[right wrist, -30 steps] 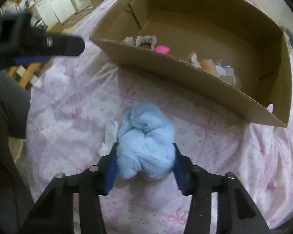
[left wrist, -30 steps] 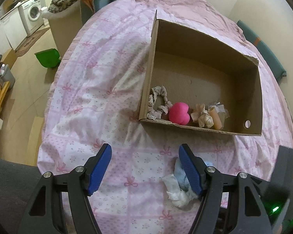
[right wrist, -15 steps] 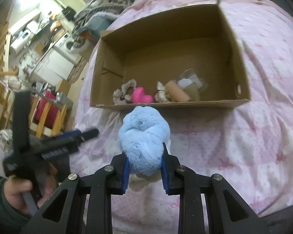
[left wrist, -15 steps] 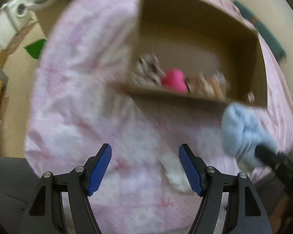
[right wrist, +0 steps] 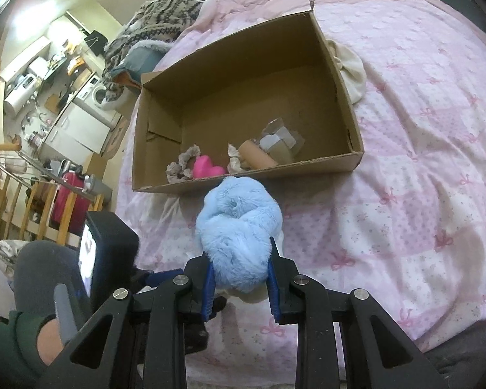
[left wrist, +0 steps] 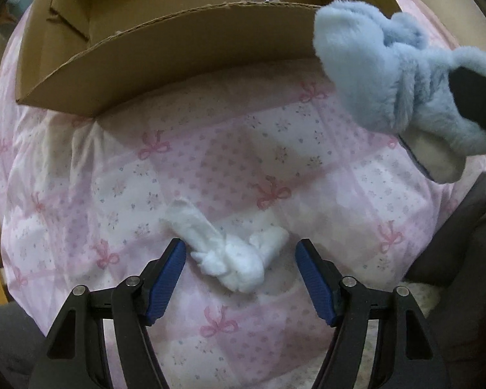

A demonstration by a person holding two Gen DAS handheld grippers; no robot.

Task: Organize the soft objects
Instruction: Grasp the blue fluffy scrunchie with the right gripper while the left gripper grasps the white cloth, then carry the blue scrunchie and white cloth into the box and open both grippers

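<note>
Two hand-held grippers: right (right wrist: pixel 239 278) squeezes the light, squashy blue plush (right wrist: pixel 239 227) mid-body; left (left wrist: pixel 239 275) gapes wide around a limp white sock (left wrist: pixel 233 259), graspable centrally.

Ahead of us, the cardboard box (right wrist: pixel 340 103) stands open-topped, its back half bare. A pink heart (right wrist: pixel 207 168), scrunchie (right wrist: pixel 181 165) and tube (right wrist: pixel 257 159) crowd the near wall. The near wall rises between our left gripper (left wrist: pixel 239 269) and the inside.
</note>
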